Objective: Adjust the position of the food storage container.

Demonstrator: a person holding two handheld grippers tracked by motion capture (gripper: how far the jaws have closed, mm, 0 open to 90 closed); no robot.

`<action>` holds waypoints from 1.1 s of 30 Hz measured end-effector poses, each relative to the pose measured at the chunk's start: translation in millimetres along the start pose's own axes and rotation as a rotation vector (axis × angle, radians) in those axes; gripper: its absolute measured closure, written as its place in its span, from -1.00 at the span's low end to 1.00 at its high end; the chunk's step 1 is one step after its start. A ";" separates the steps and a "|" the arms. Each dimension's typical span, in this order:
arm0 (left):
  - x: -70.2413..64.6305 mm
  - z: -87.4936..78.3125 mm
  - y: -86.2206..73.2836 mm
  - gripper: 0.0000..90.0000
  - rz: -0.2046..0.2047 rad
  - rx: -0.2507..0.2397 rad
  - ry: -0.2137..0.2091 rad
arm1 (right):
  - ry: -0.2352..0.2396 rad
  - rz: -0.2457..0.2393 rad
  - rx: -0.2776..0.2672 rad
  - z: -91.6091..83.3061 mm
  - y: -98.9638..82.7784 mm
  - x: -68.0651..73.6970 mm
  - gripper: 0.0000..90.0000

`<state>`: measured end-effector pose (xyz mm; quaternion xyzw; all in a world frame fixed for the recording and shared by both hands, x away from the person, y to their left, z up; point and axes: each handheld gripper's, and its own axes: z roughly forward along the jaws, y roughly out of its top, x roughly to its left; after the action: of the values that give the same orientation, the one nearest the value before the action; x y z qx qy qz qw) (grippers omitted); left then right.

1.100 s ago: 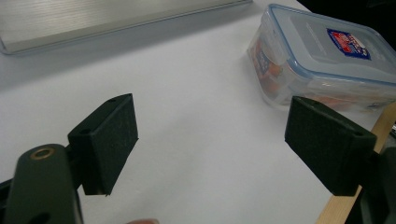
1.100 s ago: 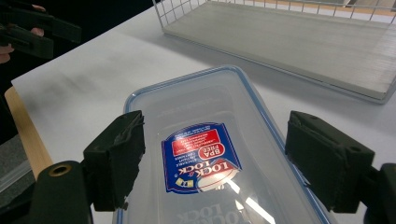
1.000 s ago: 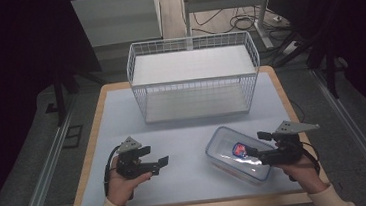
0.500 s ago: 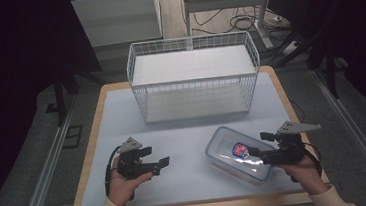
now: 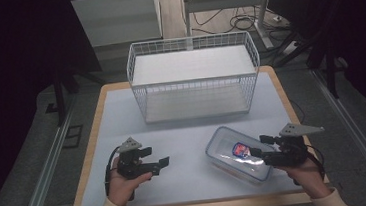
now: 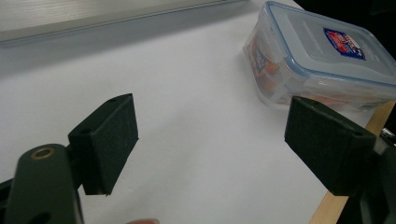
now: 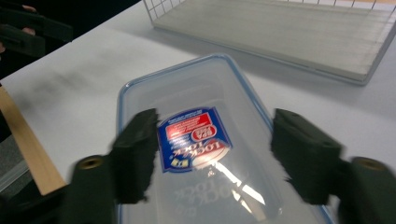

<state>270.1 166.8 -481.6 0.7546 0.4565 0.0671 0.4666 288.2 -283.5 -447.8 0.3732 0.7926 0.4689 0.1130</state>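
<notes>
Right gripper point(image 7: 212, 158): jaws have just been closing and stand part-open above the lid of the box point(image 5: 238, 153), one jaw over each long side. No pad presses on the plastic yet, so nothing is gripped. The blur on the left jaw in the right gripper view suggests motion.

Left gripper point(image 5: 157, 163): jaws released, wide apart, nothing between them. It hovers over bare table point(image 5: 184, 138), aimed toward the box and well apart from it.

Box: clear, lidded, with a red-and-blue label point(image 7: 194, 140). It lies flat near the front right edge of the table, skewed to that edge. The wire basket point(image 5: 194, 77) stands behind it, apart.

Step in hand, as judged: grasping the box with the right gripper.
- Lower the jaws until the pads span the side walls below the lid rim, not the lid top.
- Centre the grip along the box length to prevent tilt.
- Close firmly; smooth plastic will likely slip.
- Keep the left gripper ready to steady the far end.
</notes>
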 end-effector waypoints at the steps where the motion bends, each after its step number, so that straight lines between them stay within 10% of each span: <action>1: 0.3 0.1 -0.1 -0.62 -0.001 0.001 0.000 | 0.010 0.003 0.006 -1.6 0.0 1.3 0.05; 5: 0.3 0.5 -0.3 -0.61 -0.003 0.004 -0.001 | 0.059 -0.009 0.030 -7.6 -1.6 10.4 0.61; 13: -0.1 1.7 -0.9 -0.61 -0.004 0.007 -0.005 | 0.139 -0.085 0.091 -6.4 -4.9 35.5 0.96; 24: 0.4 2.5 -1.9 -0.61 -0.005 0.009 -0.005 | 0.195 -0.214 0.231 1.8 -28.9 68.4 0.99; 33: 0.5 3.7 -2.5 -0.60 -0.003 0.011 -0.001 | 0.103 -0.258 0.325 5.1 -43.6 62.7 0.99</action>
<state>270.9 165.2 -485.7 0.7565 0.4577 0.0635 0.4629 226.1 -248.7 -475.8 0.2575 0.9037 0.3349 0.0699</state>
